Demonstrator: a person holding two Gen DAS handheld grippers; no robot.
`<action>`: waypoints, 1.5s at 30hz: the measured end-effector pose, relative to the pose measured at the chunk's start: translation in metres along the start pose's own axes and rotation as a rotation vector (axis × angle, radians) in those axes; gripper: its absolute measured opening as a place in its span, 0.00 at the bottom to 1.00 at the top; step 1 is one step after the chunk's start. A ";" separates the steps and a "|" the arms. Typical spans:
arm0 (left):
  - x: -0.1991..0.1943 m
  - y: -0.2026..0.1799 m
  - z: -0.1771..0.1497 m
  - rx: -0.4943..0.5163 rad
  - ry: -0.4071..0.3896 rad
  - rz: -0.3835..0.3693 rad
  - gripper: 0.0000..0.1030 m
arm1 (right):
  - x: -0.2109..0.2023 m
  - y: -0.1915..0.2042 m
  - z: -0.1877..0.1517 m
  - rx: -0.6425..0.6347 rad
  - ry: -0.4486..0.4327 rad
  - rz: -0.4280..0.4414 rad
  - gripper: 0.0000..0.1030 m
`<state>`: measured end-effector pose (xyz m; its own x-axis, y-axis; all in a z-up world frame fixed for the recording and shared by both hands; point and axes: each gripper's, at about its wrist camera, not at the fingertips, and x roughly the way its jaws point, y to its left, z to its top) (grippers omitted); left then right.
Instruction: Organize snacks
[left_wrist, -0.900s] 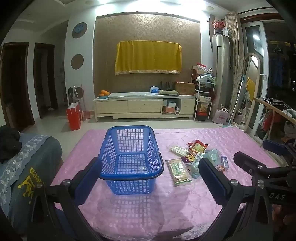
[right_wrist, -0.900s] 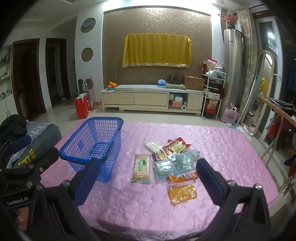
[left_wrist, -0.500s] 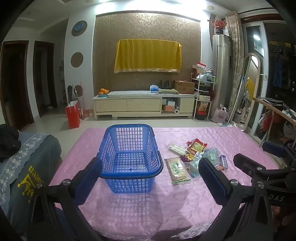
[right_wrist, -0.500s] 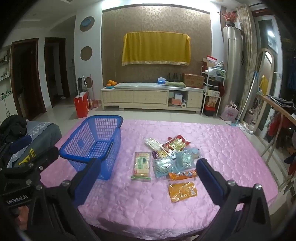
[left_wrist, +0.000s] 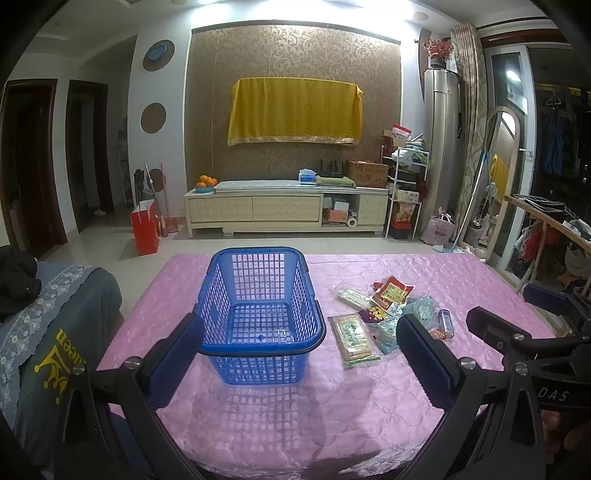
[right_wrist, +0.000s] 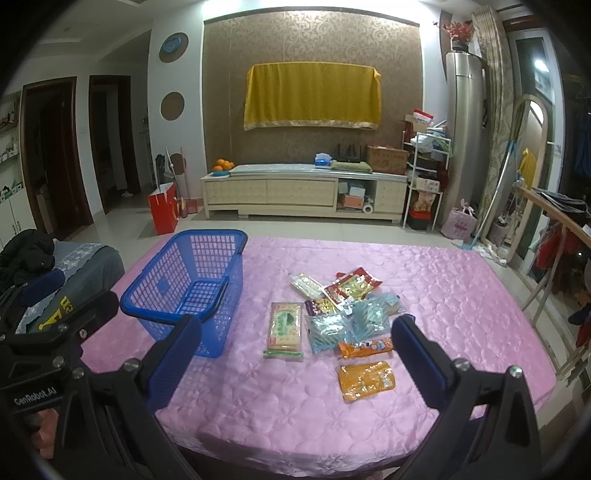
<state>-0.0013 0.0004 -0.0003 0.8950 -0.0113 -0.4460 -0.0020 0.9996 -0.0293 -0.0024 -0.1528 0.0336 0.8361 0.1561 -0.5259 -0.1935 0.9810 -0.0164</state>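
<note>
Both claws are spread wide and empty. The blue basket (left_wrist: 260, 317) is seen ahead of the left claw (left_wrist: 299, 350); the snack packets (right_wrist: 332, 317) lie ahead of the right claw (right_wrist: 295, 347) on the pink surface (right_wrist: 443, 295). Overlapping, slippery packets could be dragged or pinched together.

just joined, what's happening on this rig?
Nothing is picked up yet. A person holds two grippers over a pink table. Both the left gripper and right gripper are open and hold nothing. The blue basket is empty. The snack packets lie loose on the cloth beside it, including a green cracker pack and an orange pack nearest the right gripper.
</note>
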 end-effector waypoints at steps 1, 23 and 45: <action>0.000 0.000 0.000 0.000 0.001 0.000 1.00 | -0.001 0.000 0.000 0.001 0.000 0.000 1.00; -0.002 -0.001 -0.003 -0.003 0.025 -0.002 1.00 | 0.006 -0.002 -0.004 0.009 0.030 -0.002 1.00; 0.001 -0.004 -0.003 -0.005 0.038 -0.011 1.00 | 0.004 -0.003 -0.003 0.006 0.035 -0.002 1.00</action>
<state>-0.0015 -0.0039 -0.0030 0.8772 -0.0233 -0.4797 0.0052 0.9992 -0.0390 0.0001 -0.1551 0.0285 0.8180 0.1501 -0.5553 -0.1886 0.9820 -0.0124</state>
